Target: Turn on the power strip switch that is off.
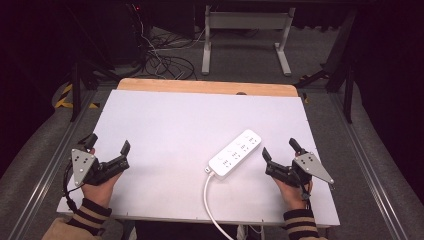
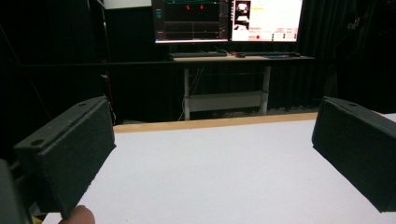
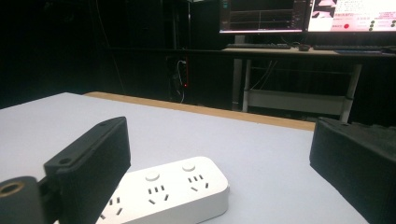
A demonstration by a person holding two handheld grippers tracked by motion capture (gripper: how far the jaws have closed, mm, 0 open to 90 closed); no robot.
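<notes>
White power strip (image 1: 235,154) flat on table (image 1: 165,125), cord (image 1: 212,205) trailing.

Bright, even light on the white tabletop (image 1: 165,125), everything beyond it sinking into near black. Glowing monitors (image 2: 229,21) behind the tabletop blow out to glare. Gripper views look soft, near jaws blurred and grainy.

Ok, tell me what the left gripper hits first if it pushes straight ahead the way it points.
Probably nothing: the left gripper is open over the bare white table, and the way looks free to the far wooden edge.
</notes>
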